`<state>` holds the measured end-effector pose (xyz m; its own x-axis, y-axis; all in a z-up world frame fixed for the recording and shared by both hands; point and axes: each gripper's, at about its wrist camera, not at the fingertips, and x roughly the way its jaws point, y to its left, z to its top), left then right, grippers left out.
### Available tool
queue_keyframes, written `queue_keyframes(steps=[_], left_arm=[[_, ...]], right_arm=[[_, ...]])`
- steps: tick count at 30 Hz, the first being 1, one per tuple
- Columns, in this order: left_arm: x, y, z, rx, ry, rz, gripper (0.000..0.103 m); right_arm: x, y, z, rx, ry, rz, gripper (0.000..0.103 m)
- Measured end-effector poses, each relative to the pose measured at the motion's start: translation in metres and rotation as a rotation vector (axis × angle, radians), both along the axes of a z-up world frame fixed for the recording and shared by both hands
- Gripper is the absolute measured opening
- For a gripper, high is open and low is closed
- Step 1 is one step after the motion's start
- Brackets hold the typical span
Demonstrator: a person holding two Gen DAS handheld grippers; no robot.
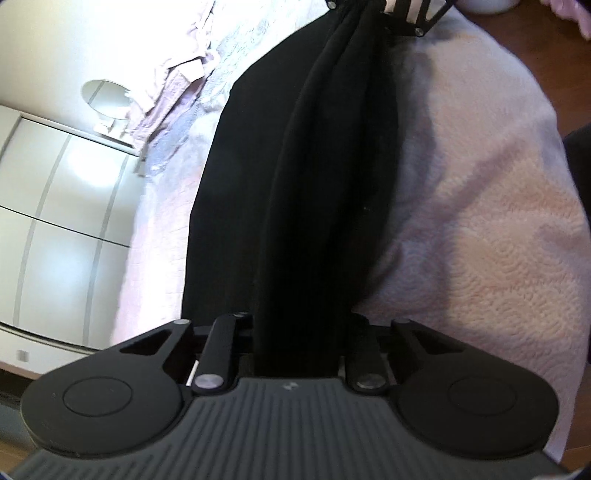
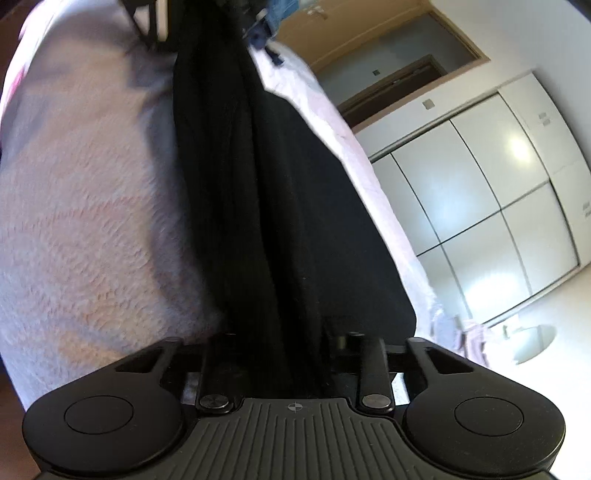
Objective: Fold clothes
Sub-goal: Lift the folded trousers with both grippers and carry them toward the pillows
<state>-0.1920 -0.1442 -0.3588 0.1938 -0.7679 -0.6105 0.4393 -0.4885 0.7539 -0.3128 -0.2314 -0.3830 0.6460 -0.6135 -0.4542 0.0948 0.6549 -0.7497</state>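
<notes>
A black garment is stretched in a bunched, rope-like band between two hand-held grippers above a bed covered with a pale pink fleecy blanket. The left gripper is pinched onto one end of the cloth, which fills the gap between its jaws and runs straight out to the right gripper, seen at the far end with the dark folds gathered into it. In the right wrist view the same holds in reverse: the right gripper is clamped on the fabric, and the left gripper shows at the top of the picture. Part of the garment hangs from the taut band as a flat panel, toward the side of the bed that faces the white wardrobe doors; whether its lower edge rests on the blanket cannot be told. Other clothes, pink and patterned, lie heaped near the bed's far edge on that side.

The cloth looks soft, light and limp, with no stiffness of its own: it sags and gathers wherever it is not pulled, and it will probably slide within a loose pinch. Judged from this, a neat fold calls for holds at corners or along a hem rather than on a bunched handful, so that the panel spreads flat across the blanket before it is doubled over. The fleecy surface may cling to it and drag creases in.
</notes>
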Motion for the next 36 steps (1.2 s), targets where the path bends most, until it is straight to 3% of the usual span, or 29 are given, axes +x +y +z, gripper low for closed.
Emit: queue_keyframes(steps=[5,10,15,18,23,28,31,36], left_arm=[[0.012,-0.001,0.042,0.082,0.056,-0.007,0.015],[0.017,-0.015,0.119,0.131,0.106,-0.017,0.015],[0.006,-0.057,0.191,0.159,0.138,-0.104,0.015],[-0.016,-0.095,0.222,0.169,0.156,-0.187,0.015],[-0.085,-0.164,0.246,0.171,0.17,-0.357,0.015],[-0.189,-0.266,0.263,0.133,0.164,-0.507,0.015],[-0.258,-0.343,0.266,0.11,0.157,-0.55,0.015],[-0.36,-0.475,0.263,0.041,0.139,-0.573,0.016]], right_arm=[[-0.015,0.008,0.047,0.104,0.027,0.005,0.021],[-0.018,0.01,0.119,0.203,0.113,-0.021,0.02],[-0.036,-0.002,0.2,0.28,0.183,-0.081,0.019],[-0.071,0.004,0.236,0.323,0.198,-0.163,0.019],[-0.129,-0.022,0.287,0.345,0.209,-0.332,0.019],[-0.222,-0.073,0.318,0.32,0.19,-0.511,0.02],[-0.292,-0.124,0.33,0.29,0.176,-0.587,0.02],[-0.405,-0.245,0.33,0.214,0.159,-0.649,0.02]])
